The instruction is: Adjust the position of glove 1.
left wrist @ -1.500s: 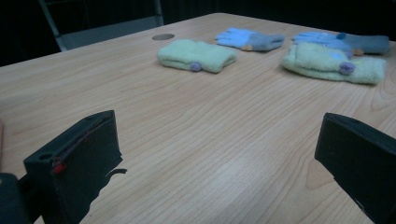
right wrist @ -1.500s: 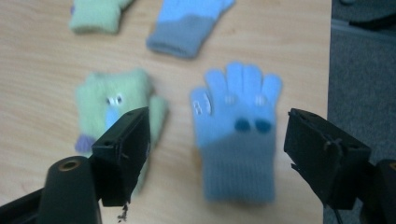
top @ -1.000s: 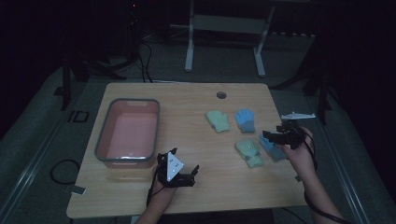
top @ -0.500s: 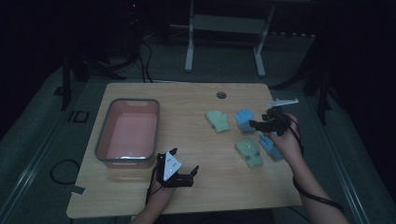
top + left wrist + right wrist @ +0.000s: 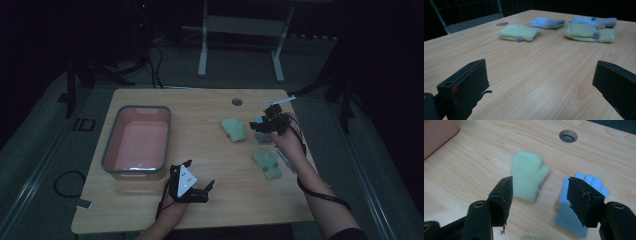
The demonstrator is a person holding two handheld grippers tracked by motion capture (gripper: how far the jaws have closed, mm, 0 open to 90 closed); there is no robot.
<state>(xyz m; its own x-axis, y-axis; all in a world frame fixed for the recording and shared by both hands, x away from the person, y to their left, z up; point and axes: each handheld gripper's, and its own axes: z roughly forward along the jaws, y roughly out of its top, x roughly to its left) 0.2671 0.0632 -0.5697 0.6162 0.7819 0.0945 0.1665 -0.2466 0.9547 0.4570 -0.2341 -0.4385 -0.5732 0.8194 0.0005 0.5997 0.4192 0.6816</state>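
Right tool above the blue glove on the desk

The right tool hangs over the desk with its jaws partly apart and empty; they have just been closing. The blue glove lies flat under its right jaw, with the green mitten just beside the glove, toward the pink bin. The round hole sits beyond the blue glove. The left tool rests near the bin, jaws wide and empty. No readable writing shows.
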